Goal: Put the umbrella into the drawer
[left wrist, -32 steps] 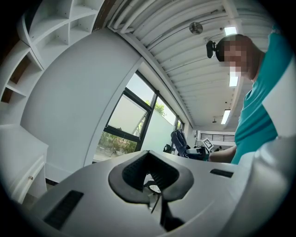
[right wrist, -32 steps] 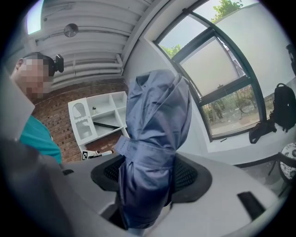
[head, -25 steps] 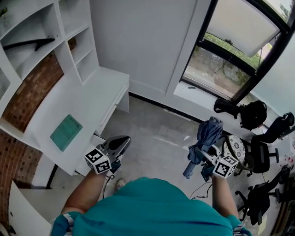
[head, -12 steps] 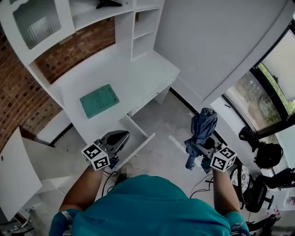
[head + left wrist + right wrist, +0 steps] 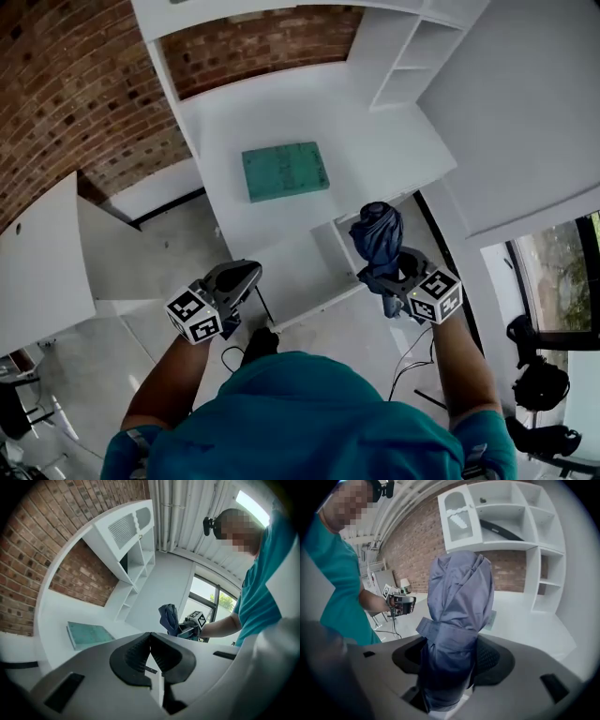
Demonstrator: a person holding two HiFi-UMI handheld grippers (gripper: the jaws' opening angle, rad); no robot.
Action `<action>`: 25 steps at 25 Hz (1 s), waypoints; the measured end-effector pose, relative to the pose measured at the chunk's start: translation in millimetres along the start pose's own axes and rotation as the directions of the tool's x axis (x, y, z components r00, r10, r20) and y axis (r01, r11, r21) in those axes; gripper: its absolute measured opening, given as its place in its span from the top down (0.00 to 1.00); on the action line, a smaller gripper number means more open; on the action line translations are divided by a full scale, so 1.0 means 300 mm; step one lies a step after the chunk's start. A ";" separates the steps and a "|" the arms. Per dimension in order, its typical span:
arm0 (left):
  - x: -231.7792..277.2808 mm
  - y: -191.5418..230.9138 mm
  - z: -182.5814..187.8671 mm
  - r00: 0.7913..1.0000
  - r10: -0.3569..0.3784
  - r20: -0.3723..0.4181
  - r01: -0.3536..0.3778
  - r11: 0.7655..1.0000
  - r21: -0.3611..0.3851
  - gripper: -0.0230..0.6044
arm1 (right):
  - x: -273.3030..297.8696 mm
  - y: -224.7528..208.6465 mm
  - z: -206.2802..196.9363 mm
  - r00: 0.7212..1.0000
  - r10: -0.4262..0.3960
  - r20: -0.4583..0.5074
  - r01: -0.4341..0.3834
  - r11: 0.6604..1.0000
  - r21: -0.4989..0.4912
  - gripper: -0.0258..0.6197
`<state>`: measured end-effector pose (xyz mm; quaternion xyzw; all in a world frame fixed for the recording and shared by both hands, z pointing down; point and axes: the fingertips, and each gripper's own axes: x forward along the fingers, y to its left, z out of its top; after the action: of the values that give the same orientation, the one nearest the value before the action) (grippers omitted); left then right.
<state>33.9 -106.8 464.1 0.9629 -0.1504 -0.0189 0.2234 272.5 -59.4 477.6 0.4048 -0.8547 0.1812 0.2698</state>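
Drawer (image 5: pixel 298 279): 1, pulled out from the front edge of the white desk (image 5: pixel 384 155). I cannot make out anything lying in the part of it that shows.

Umbrella (image 5: pixel 459 597): 1, folded, blue-grey, its strap wrapped round it. It is not in the drawer. The right gripper (image 5: pixel 386 278) is clamped on its lower part, and the folded cloth stands up past the jaws. In the head view it shows over the right end of the drawer, at the desk's front edge. I cannot tell how high above it.

Left gripper (image 5: pixel 150 637): jaws pressed together with nothing between them. In the head view it sits off the left end of the drawer, well apart from the umbrella.

Desk top: 1 green book (image 5: pixel 286 171), flat, near the middle, clear of the front edge.

Shelves (image 5: pixel 543 550) above the desk's back edge: several open compartments. 1 long dark thing (image 5: pixel 501 530) lies tilted in a wide compartment; too small for me to name. 1 cabinet door (image 5: pixel 459 517) closes the compartment beside it.

Grippers counted: 2.
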 end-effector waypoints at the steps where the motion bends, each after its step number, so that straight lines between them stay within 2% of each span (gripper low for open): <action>1: -0.036 0.033 -0.003 1.000 0.026 0.005 -0.026 1.000 -0.008 0.94 | 0.069 0.008 0.004 0.999 0.027 -0.031 -0.028 0.999 -0.032 0.53; 4: -0.143 0.121 -0.028 0.995 0.098 0.015 -0.098 0.994 -0.038 0.94 | 0.271 0.042 -0.023 0.984 0.101 -0.149 -0.123 0.982 -0.146 0.53; 6: -0.203 0.165 -0.061 0.991 0.134 0.013 -0.133 0.989 -0.058 0.94 | 0.384 0.072 -0.067 0.961 0.138 -0.239 -0.192 0.957 -0.219 0.53; 12: -0.321 0.273 -0.154 0.978 0.208 0.005 -0.206 0.970 -0.128 0.94 | 0.633 0.161 -0.232 0.870 0.184 -0.459 -0.368 0.860 -0.354 0.53; 16: -0.372 0.323 -0.199 0.970 0.243 -0.008 -0.241 0.957 -0.164 0.94 | 0.745 0.212 -0.378 0.784 0.200 -0.588 -0.488 0.783 -0.385 0.53; 18: -0.386 0.345 -0.221 0.967 0.254 -0.016 -0.252 0.951 -0.177 0.94 | 0.792 0.218 -0.448 0.747 0.192 -0.636 -0.525 0.758 -0.387 0.53; 21: -0.399 0.368 -0.252 0.964 0.266 -0.027 -0.266 0.944 -0.194 0.94 | 0.854 0.203 -0.543 0.712 0.172 -0.680 -0.538 0.756 -0.373 0.53; 25: -0.419 0.394 -0.285 0.958 0.284 -0.035 -0.285 0.935 -0.212 0.94 | 0.937 0.183 -0.633 0.686 0.146 -0.713 -0.528 0.775 -0.349 0.53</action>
<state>-110.5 -134.0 588.6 0.9012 -0.2846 -0.0007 0.3270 140.9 -93.0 793.2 0.0532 -0.7829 0.1156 0.6090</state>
